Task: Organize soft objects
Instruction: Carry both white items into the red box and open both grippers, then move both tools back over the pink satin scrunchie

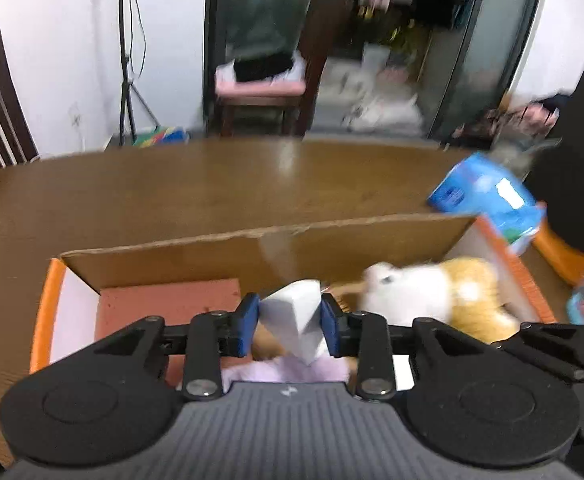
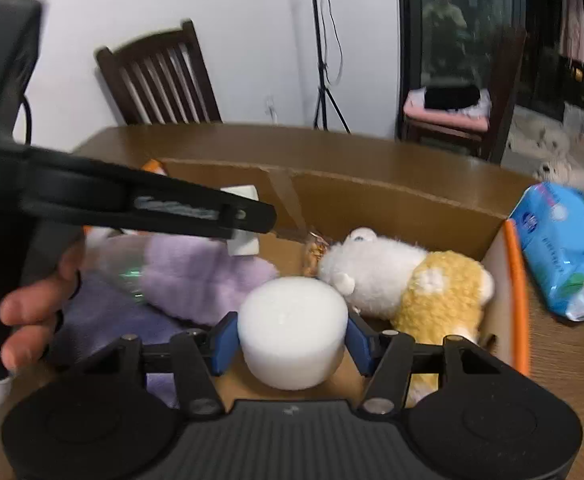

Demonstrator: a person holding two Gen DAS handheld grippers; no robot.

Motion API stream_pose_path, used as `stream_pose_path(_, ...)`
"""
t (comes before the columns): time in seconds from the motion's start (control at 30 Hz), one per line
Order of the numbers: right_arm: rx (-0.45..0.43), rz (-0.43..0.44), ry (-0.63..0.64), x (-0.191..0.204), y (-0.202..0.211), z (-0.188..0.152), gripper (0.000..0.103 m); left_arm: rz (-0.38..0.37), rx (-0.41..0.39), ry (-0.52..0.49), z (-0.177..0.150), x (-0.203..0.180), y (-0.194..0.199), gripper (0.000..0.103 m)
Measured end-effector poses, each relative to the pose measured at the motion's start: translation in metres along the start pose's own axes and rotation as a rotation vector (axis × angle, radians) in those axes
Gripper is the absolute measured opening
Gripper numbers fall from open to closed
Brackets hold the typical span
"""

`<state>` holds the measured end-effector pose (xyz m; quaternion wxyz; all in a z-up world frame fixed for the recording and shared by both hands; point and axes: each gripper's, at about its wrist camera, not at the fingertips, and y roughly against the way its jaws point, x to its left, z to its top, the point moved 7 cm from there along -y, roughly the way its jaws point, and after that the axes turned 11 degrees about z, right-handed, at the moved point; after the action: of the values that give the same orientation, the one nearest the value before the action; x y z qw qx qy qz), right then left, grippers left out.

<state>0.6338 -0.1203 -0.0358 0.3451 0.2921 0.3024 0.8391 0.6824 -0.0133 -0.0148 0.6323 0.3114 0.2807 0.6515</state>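
My left gripper (image 1: 290,326) is shut on a white foam block (image 1: 293,320) and holds it over the open cardboard box (image 1: 252,254). It shows from the side in the right wrist view (image 2: 248,224), with the block (image 2: 244,242) in it. My right gripper (image 2: 290,336) is shut on a white foam cylinder (image 2: 293,330) above the box (image 2: 391,200). In the box lie a white and yellow plush toy (image 2: 403,280), also in the left wrist view (image 1: 431,292), and a purple plush cloth (image 2: 196,272).
A blue tissue pack (image 2: 563,248) lies on the wooden table (image 2: 563,360) right of the box; it also shows in the left wrist view (image 1: 487,200). A dark wooden chair (image 2: 160,76) stands behind the table. A tripod (image 2: 323,60) stands by the wall.
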Motion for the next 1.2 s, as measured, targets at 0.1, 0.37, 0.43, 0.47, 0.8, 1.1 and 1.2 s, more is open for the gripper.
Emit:
stream_pose_path(0.1, 0.02, 0.006, -0.031, -0.003, -0.01, 0.0, 0.058, -0.01, 0.012, 0.006, 0.002, 0.002, -0.011, 0.056)
stream_pose_path(0.37, -0.033, 0.004, -0.03, -0.002, 0.002, 0.011, 0.07, -0.01, -0.047, 0.07, 0.001, 0.022, 0.02, 0.07)
stream_pose_path(0.43, -0.061, 0.011, -0.028, 0.001, 0.017, 0.012, 0.07, -0.015, -0.081, 0.078, -0.001, 0.03, 0.043, 0.072)
stream_pose_path(0.47, -0.077, 0.009, -0.021, 0.002, 0.026, 0.012, 0.07, -0.012, -0.1, 0.077, -0.002, 0.034, 0.055, 0.073)
stream_pose_path(0.8, -0.267, -0.104, 0.002, 0.003, 0.156, -0.019, 0.071, 0.057, -0.346, 0.055, -0.06, 0.048, 0.192, 0.085)
stream_pose_path(1.1, -0.444, 0.013, -0.073, 0.055, 0.22, -0.175, 0.08, -0.013, -0.329, 0.197, -0.253, 0.023, 0.257, 0.089)
stream_pose_path(1.2, -0.433, 0.041, -0.169, 0.055, 0.222, -0.224, 0.08, -0.035, -0.262, 0.195, -0.296, 0.019, 0.258, 0.089)
